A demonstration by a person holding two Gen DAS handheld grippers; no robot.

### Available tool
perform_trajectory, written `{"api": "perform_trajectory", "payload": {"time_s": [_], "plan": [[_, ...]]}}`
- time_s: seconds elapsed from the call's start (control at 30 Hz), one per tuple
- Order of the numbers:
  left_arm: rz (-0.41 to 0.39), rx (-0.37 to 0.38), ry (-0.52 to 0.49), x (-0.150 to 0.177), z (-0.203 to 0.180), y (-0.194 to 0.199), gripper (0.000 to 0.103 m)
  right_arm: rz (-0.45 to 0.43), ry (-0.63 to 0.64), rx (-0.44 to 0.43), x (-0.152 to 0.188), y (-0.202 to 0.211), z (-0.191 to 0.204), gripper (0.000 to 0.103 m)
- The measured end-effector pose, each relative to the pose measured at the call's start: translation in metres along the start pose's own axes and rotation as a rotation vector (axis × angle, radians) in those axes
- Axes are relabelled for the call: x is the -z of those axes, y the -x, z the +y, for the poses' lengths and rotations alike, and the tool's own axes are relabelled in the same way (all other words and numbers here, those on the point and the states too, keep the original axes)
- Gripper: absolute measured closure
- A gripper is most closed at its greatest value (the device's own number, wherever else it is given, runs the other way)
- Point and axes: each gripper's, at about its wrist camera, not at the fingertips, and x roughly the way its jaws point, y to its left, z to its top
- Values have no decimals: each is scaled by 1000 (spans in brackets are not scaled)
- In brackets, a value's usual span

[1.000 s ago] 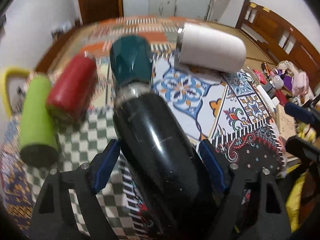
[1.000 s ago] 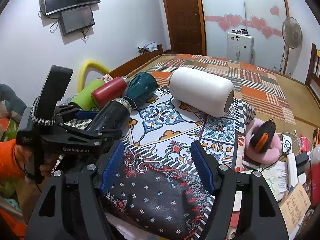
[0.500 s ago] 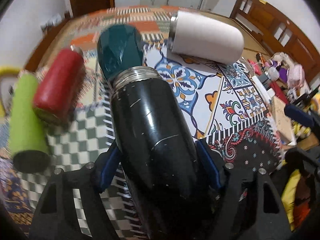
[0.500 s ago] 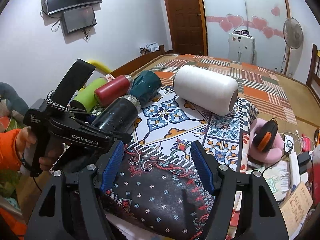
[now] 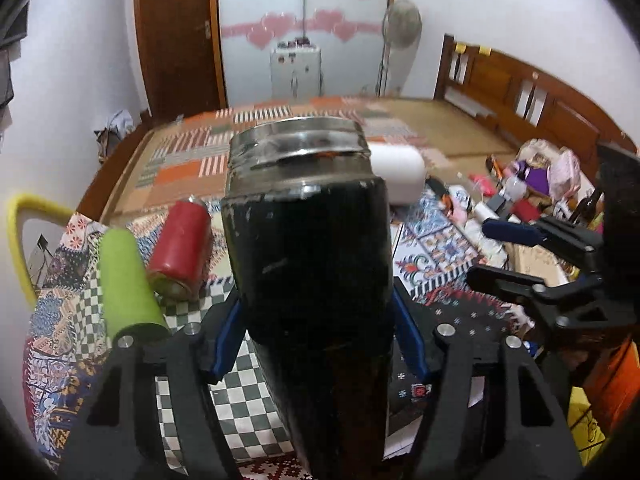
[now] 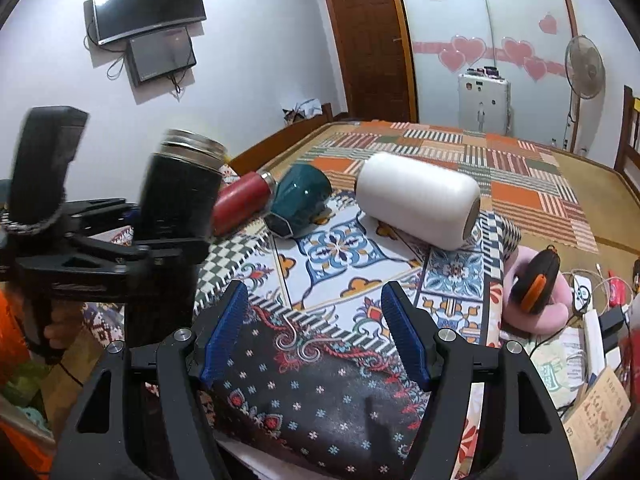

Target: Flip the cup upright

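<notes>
Left gripper (image 5: 316, 332) clamps black steel-rimmed flask (image 5: 308, 248) at frame centre, nearly upright, off patterned cloth (image 6: 340, 248). Right gripper (image 6: 314, 332) spread, empty. Risk: glossy body slipping through pads, toppling at set-down.

Black steel cup standing nearly upright, mouth on top

The black cup (image 5: 308, 248) is filling the middle of the left wrist frame, its scuffed, scratched dark body widening toward a bare silver threaded rim that is pointing up toward the top of the frame. In the right wrist view the same cup (image 6: 176, 200) is sitting at the left edge of the frame, slightly blurred, leaning a little to the right with its metal mouth uppermost, raised above the patterned cloth.
</notes>
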Motion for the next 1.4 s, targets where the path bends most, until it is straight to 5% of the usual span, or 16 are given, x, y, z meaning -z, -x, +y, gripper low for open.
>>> {"api": "perform_trajectory", "payload": {"time_s": [0.43,1.1,1.4], "plan": [[-131,-35,-10,-21,6,13,39,-68,19,34,-11,-1,11,37],[-91,-45,5,-11,2,-20,38,-83,47,42,-6,2,17,36],[-120,-61,-3,-2,1,0,26,-104,23,35,-7,14,24,30]]}}
